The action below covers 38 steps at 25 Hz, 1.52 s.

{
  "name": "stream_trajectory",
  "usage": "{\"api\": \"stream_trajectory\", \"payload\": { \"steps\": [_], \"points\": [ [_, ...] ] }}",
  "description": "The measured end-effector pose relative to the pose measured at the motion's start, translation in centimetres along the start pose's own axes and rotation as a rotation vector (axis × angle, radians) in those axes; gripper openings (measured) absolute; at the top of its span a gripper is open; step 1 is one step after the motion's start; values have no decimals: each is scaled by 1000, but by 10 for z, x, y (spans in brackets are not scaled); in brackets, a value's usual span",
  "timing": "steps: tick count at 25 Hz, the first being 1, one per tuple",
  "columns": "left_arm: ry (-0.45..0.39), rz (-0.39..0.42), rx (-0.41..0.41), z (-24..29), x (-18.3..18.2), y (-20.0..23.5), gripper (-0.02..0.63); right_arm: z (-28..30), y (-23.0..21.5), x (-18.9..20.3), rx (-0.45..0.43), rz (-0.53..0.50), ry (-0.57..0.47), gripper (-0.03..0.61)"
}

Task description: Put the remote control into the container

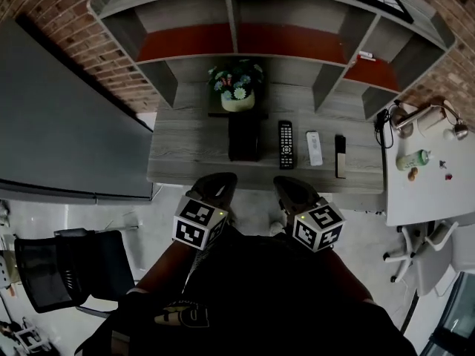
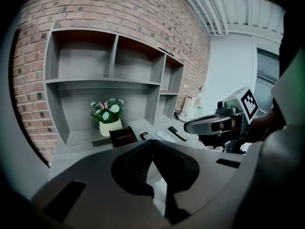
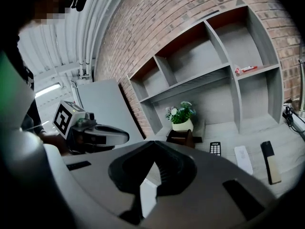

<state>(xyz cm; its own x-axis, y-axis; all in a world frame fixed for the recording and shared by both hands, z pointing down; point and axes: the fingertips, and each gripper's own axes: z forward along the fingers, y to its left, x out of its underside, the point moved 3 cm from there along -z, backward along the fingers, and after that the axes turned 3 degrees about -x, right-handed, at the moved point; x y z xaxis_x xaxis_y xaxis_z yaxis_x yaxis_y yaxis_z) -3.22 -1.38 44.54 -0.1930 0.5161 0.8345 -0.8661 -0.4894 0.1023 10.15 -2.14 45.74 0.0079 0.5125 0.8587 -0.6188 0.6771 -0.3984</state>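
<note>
A black remote control (image 1: 286, 144) with buttons lies on the grey desk (image 1: 185, 150), just right of a dark brown open container (image 1: 244, 136). The container (image 2: 123, 136) stands in front of a flower pot. A white remote (image 1: 315, 147) and a black-and-wood remote (image 1: 340, 156) lie further right. My left gripper (image 1: 219, 178) and right gripper (image 1: 286, 182) hover side by side above the floor, short of the desk's front edge. Both are shut and hold nothing. From the right gripper view the black remote (image 3: 215, 148) and the container (image 3: 181, 137) lie ahead, beyond the shut tips (image 3: 153, 143).
A flower pot (image 1: 237, 89) stands behind the container, under grey shelving (image 1: 297, 21). A white side table (image 1: 430, 176) with a bottle is on the right, an office chair (image 1: 59, 269) at lower left, and a large grey panel (image 1: 67, 124) on the left.
</note>
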Motion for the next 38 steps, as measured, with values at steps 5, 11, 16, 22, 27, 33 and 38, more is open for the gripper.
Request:
{"api": "stream_trajectory", "payload": {
  "steps": [5,11,16,22,27,33,38],
  "points": [
    [16,9,52,-1,7,49,6,37,14,-4,72,-11,15,6],
    [50,56,134,-3,7,87,6,67,21,-8,192,24,31,6],
    [63,82,199,-1,15,97,6,81,34,-11,237,36,19,6],
    [88,106,240,11,23,107,6,79,33,-7,306,38,41,6],
    [92,95,249,25,22,104,6,73,-3,-3,398,23,79,6],
    [84,91,196,42,15,105,6,89,-88,1,477,6,118,8],
    [127,38,108,52,26,120,6,116,-156,19,517,-19,224,22]
  ]
}}
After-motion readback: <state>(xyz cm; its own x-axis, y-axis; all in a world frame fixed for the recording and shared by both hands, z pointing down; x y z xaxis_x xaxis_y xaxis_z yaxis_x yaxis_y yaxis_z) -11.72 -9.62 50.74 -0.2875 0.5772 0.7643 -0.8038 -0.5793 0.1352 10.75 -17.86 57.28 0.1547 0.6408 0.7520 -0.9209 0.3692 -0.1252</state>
